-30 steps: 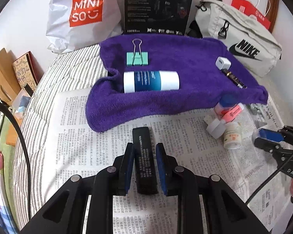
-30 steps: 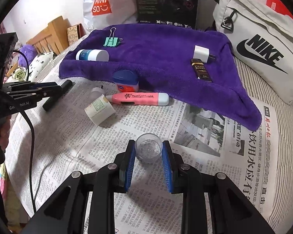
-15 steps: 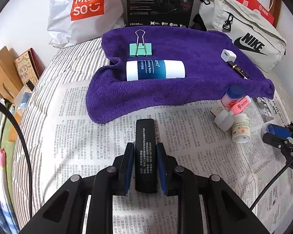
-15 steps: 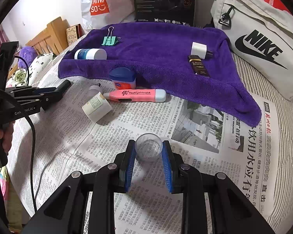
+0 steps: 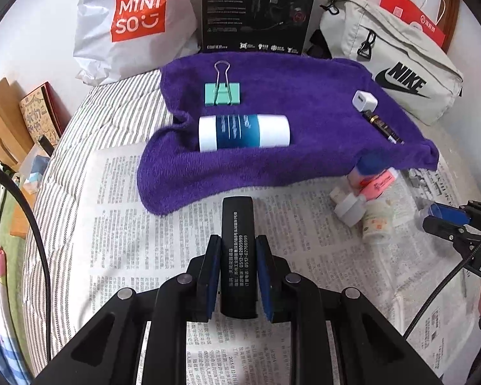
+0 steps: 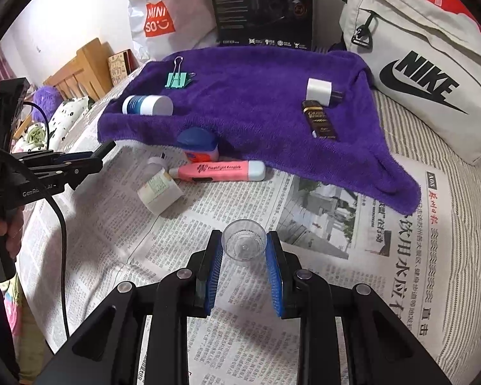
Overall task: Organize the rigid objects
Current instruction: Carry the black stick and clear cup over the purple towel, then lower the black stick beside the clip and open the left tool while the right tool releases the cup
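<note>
My left gripper (image 5: pixel 238 247) is shut on a black rectangular bar (image 5: pixel 238 234) and holds it above the newspaper, pointing at the purple towel (image 5: pixel 304 102). My right gripper (image 6: pixel 244 240) is shut on a small clear plastic cup (image 6: pixel 244 244) above the newspaper. On the towel lie a green binder clip (image 5: pixel 222 91), a white-and-blue tube (image 5: pixel 243 132), a white charger (image 6: pixel 319 91) and a dark brown bar (image 6: pixel 319 122). Beside the towel's edge lie a blue-lidded jar (image 6: pixel 198 144), a pink flashlight (image 6: pixel 219 170) and a small white bottle (image 6: pixel 158 189).
Newspaper (image 6: pixel 352 256) covers the striped bed. A Miniso bag (image 5: pixel 128 22), a black box (image 5: pixel 258 9) and a grey Nike bag (image 6: pixel 426 73) stand behind the towel. A wooden headboard (image 6: pixel 80 64) is at the left.
My left gripper has lifted the black bar and carried it toward the towel. My right gripper has moved slightly forward with the cup.
</note>
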